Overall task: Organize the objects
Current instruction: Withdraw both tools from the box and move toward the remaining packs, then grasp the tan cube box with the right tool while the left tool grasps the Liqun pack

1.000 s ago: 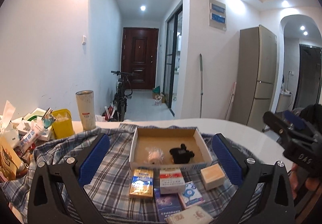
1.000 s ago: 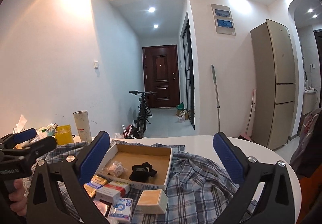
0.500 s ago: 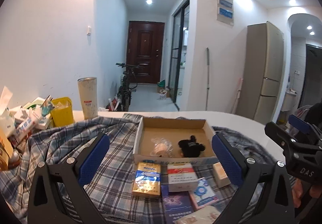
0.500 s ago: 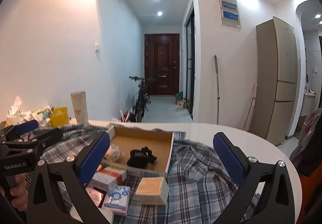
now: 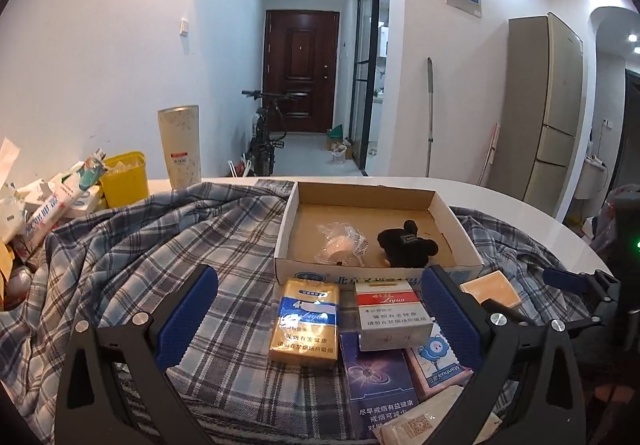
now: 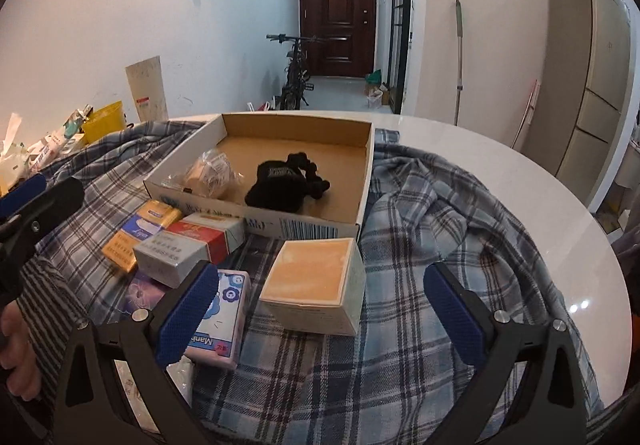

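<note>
A shallow cardboard box (image 5: 285, 229) (image 6: 366, 181) sits on a plaid shirt; inside lie a black pouch (image 5: 402, 245) (image 6: 280, 187) and a clear plastic bag (image 5: 340, 245) (image 6: 210, 173). In front of it lie a gold cigarette pack (image 5: 306, 321) (image 6: 140, 235), a red-and-grey pack (image 5: 390, 315) (image 6: 188, 245), a purple pack (image 5: 378, 385), a pink tissue pack (image 5: 438, 361) (image 6: 222, 319) and a cream square box (image 5: 490, 289) (image 6: 316, 285). My left gripper (image 5: 318, 313) hangs open over the packs. My right gripper (image 6: 320, 309) is open around the cream box.
The plaid shirt (image 5: 132, 245) (image 6: 440, 245) covers a round white table (image 6: 520, 181). At the far left stand a yellow container (image 5: 122, 177), a tall tumbler (image 5: 180, 147) and piled packets (image 5: 48, 205). A hand (image 6: 16, 357) holds the other gripper.
Both grippers have tilted downward and moved closer to the table. The right one has come in around the cream box; the left one now hangs over the packs. Both stay open.
</note>
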`<act>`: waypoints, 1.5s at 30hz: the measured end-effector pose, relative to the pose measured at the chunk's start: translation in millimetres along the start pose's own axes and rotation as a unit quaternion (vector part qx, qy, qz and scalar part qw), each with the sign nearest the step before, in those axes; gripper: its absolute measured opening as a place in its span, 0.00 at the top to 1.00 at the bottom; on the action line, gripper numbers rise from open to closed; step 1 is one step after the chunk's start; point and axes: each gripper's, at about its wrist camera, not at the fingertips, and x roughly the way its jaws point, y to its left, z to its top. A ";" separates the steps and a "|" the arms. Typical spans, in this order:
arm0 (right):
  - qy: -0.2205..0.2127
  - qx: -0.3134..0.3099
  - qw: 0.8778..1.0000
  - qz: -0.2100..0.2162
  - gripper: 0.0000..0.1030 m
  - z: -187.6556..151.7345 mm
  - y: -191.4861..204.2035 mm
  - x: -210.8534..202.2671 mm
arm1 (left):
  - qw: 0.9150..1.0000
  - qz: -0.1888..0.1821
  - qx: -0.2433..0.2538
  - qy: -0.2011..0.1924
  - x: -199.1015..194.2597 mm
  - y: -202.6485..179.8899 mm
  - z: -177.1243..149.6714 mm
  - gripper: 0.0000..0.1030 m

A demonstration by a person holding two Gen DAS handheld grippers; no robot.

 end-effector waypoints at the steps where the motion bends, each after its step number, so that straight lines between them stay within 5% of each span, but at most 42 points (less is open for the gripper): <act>1: 0.006 -0.004 1.000 -0.008 0.01 -2.2 1.3 3.4 | 1.000 0.003 0.003 -0.003 -0.7 -1.3 -0.4 0.00; 7: 0.039 -0.013 0.999 -0.022 0.01 -5.7 5.9 21.2 | 1.000 0.009 -0.009 0.003 2.1 3.6 1.4 0.00; 14: 0.060 -0.021 0.998 -0.030 0.25 -6.4 8.8 30.6 | 1.000 0.018 -0.018 0.008 5.1 7.2 1.9 0.00; 20: 0.049 -0.009 0.998 -0.028 0.27 -6.0 3.7 25.4 | 1.000 0.020 -0.015 0.002 4.1 5.4 1.9 0.00; 22: 0.050 -0.008 0.998 -0.025 0.44 -6.1 2.6 24.9 | 1.000 0.021 -0.014 0.003 5.0 5.1 1.8 0.00; 31: -0.080 0.017 0.995 -0.048 0.49 2.3 -12.4 -23.0 | 1.000 0.015 0.000 0.013 7.5 0.9 1.4 0.00; 40: -0.128 0.018 0.991 -0.045 0.49 7.8 -13.4 -42.1 | 0.989 -0.065 -0.010 0.134 38.3 -10.1 13.2 0.00; 45: -0.125 0.028 0.991 -0.048 0.49 7.9 -19.2 -42.6 | 0.981 -0.064 -0.021 0.180 63.5 -24.2 8.1 0.00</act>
